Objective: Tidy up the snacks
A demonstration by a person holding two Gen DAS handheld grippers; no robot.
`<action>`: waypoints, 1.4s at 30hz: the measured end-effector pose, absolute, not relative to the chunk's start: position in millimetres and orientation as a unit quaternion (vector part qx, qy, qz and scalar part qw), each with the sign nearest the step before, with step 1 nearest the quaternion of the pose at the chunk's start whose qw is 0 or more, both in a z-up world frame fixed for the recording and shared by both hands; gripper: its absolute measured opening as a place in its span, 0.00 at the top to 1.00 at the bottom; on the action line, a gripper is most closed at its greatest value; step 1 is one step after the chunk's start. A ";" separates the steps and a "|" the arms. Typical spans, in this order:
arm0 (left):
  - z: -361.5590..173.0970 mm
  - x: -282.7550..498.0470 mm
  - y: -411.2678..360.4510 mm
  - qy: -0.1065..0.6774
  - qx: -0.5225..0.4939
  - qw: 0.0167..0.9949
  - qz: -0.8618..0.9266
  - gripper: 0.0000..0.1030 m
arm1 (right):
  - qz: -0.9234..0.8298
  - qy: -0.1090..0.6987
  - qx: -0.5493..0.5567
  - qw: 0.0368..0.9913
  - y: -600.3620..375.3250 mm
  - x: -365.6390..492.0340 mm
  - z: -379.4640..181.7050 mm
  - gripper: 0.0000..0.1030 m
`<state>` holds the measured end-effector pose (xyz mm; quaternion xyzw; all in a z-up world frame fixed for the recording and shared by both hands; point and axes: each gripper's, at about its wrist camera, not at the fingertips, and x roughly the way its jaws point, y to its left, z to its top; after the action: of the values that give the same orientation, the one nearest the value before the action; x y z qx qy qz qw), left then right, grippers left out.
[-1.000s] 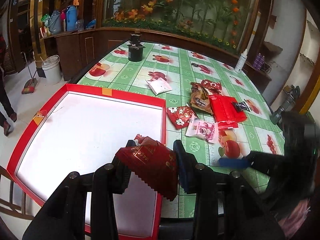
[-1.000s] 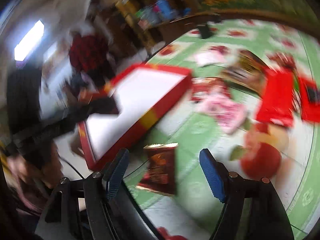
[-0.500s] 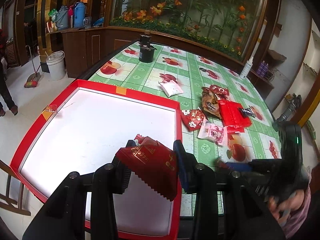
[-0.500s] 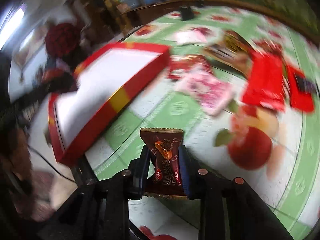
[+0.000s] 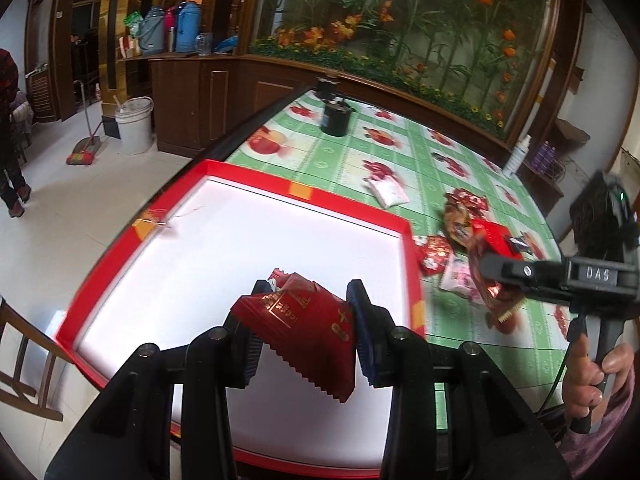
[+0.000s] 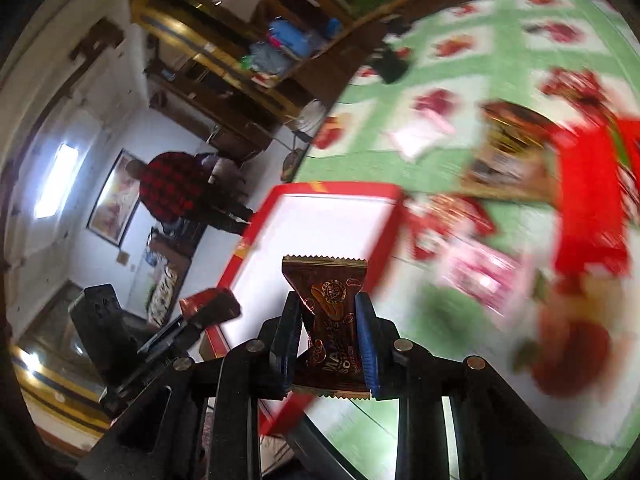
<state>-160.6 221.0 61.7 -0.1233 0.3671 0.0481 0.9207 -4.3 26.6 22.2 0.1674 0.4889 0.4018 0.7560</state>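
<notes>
In the left wrist view, the left hand-held gripper [image 5: 308, 328] was clamped on a dark red foil snack packet with gold print and crimped edges [image 5: 302, 320], held above the near part of a shallow red-rimmed tray with a white floor [image 5: 410, 264]. The tray floor looked bare. At three o'clock the right hand-held gripper [image 5: 494, 280] carried a brown-red foil snack bar wrapper [image 5: 492, 294] over the green fruit-patterned worktop [image 5: 340, 160]. A loose heap of red and pink snack packets [image 5: 464, 240] lay at two o'clock, just beside the tray's right rim, and a small white sachet [image 5: 388, 192] lay farther off at one o'clock.

Both packets looked light, thin and crinkly, likely slippery on the foil, with contents that could crush. A hold across the flat body rather than on the crimped end seemed safest, with a gentle squeeze.

In the right wrist view, the right hand-held gripper [image 6: 328, 340] pinched the brown wrapper [image 6: 330, 304] narrowly at its waist, upright, with the tray [image 6: 384, 236] at twelve o'clock behind it. The left hand-held gripper [image 6: 196, 320] with its red packet [image 6: 210, 306] showed at nine o'clock.

Motion blur smeared the heap and worktop there, so single packets could not be told apart. The wrapper's lettering was partly hidden by the fingers, and the tray's near corner was cut off by the gripper body.
</notes>
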 end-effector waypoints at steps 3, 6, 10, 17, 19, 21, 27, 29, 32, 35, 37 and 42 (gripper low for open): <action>58.2 -160.4 230.9 0.372 -0.126 0.918 0.056 0.64 | 0.419 0.496 0.162 0.743 60.7 -5.9 28.6 0.74; 51.6 -160.4 237.9 0.382 -0.124 0.914 0.064 0.64 | 0.428 0.502 0.149 0.737 106.1 0.6 19.4 0.74; 41.2 -158.0 244.2 0.398 -0.125 0.906 0.076 0.64 | 0.429 0.506 0.145 0.734 122.5 -14.1 13.3 0.70; 41.1 -163.0 250.7 0.397 -0.122 0.904 0.105 0.40 | 0.423 0.472 0.151 0.758 77.4 -29.1 20.6 0.54; 43.9 -164.4 249.3 0.391 -0.116 0.907 0.108 0.39 | 0.401 0.462 0.161 0.775 43.8 -21.2 21.8 0.49; 46.3 -164.2 245.2 0.387 -0.110 0.909 0.104 0.38 | 0.375 0.454 0.180 0.788 10.6 -17.1 22.4 0.48; 50.9 -157.9 212.0 0.388 -0.087 0.916 0.057 0.38 | 0.297 0.443 0.257 0.806 -92.6 -3.1 12.9 0.42; 50.8 -154.8 198.5 0.392 -0.078 0.916 0.041 0.38 | 0.292 0.455 0.266 0.798 -98.8 0.7 6.6 0.42; 50.9 -154.2 183.4 0.401 -0.065 0.913 0.025 0.38 | 0.290 0.463 0.235 0.804 -84.5 6.1 2.1 0.42; 51.2 -157.1 176.5 0.410 -0.051 0.911 0.022 0.38 | 0.286 0.463 0.168 0.822 -68.5 5.9 4.2 0.41; 51.5 -158.9 177.4 0.410 -0.047 0.910 0.029 0.37 | 0.278 0.460 0.108 0.836 -50.3 11.3 5.9 0.36; 49.5 -154.8 182.7 0.418 -0.060 0.905 0.045 0.29 | 0.288 0.490 0.025 0.822 -23.6 5.9 -13.5 0.36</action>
<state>-154.8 182.7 49.5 -0.0596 0.4180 0.0447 0.9054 5.9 -23.6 -13.5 0.0251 0.4898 0.2883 0.8224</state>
